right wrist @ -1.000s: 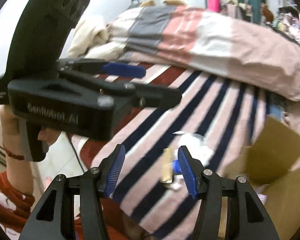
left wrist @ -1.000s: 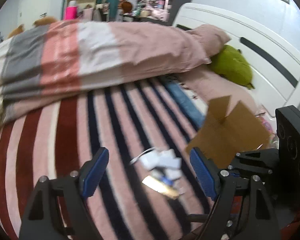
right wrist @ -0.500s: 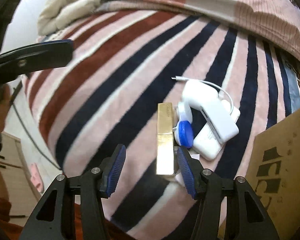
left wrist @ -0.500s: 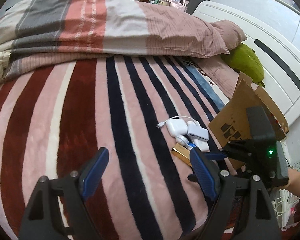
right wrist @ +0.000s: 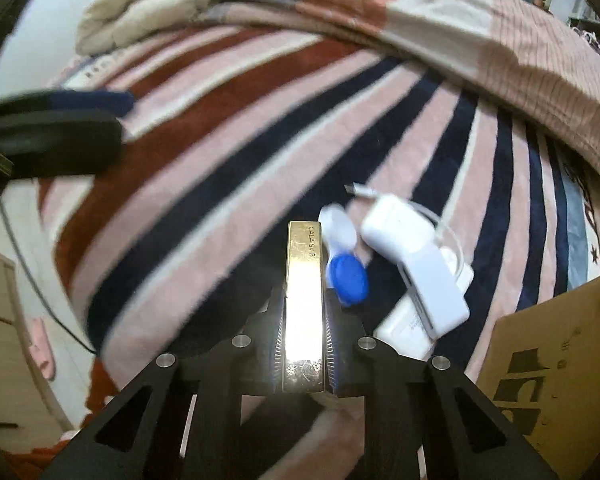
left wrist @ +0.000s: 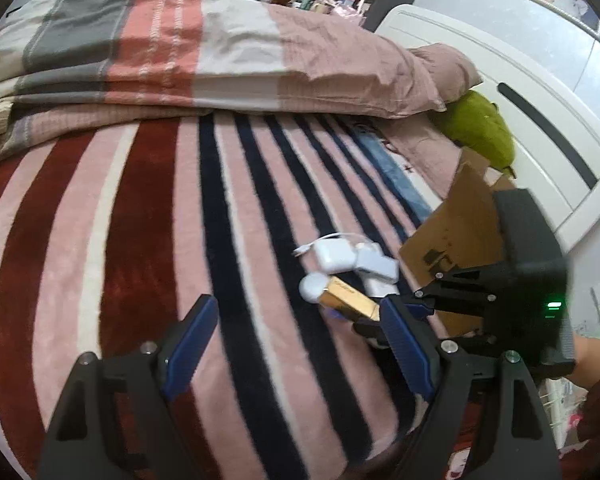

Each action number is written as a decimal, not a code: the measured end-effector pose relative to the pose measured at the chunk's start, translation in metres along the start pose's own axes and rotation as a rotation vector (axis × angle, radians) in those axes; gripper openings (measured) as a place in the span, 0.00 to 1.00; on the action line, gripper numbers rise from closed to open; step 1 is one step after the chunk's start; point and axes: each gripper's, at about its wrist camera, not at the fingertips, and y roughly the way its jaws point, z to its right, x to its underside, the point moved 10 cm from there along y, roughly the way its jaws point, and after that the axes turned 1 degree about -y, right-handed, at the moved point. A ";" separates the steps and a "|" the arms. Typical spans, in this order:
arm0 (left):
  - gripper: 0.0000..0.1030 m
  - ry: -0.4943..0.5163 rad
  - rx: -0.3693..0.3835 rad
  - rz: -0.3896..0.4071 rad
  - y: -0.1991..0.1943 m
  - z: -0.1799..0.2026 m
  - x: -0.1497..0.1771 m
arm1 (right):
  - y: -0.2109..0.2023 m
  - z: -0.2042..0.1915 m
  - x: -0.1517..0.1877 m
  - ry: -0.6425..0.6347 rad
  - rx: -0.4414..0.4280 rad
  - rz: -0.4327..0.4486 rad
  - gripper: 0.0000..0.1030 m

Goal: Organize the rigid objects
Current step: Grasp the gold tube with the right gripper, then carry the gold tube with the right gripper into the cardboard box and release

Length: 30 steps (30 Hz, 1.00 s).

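Observation:
A shiny gold rectangular case [right wrist: 304,300] lies on the striped blanket [right wrist: 204,184], and my right gripper [right wrist: 303,320] is shut on its near end, pads pressed to both long sides. Beside it sit a blue-and-white round case [right wrist: 346,276], a white charger with cable [right wrist: 400,228], a flat white hub [right wrist: 436,292] and another white adapter [right wrist: 408,328]. In the left wrist view the gold case [left wrist: 348,300] shows just beyond the right-hand finger. My left gripper [left wrist: 296,320] hovers open above the blanket and holds nothing.
An open cardboard box [left wrist: 456,232] stands right of the pile, also visible as the box [right wrist: 552,360]. A folded quilt [left wrist: 204,52] crosses the far side of the bed. A green plush [left wrist: 480,132] lies by the white headboard [left wrist: 540,120]. The bed edge drops off on the left [right wrist: 60,280].
My right gripper came down over the gold case and closed on it. My left gripper dropped lower and tilted toward the blanket, then held still.

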 end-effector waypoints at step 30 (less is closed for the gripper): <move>0.35 0.280 0.227 -0.118 0.067 0.250 -0.089 | -0.186 0.139 0.022 0.237 -0.019 0.292 0.13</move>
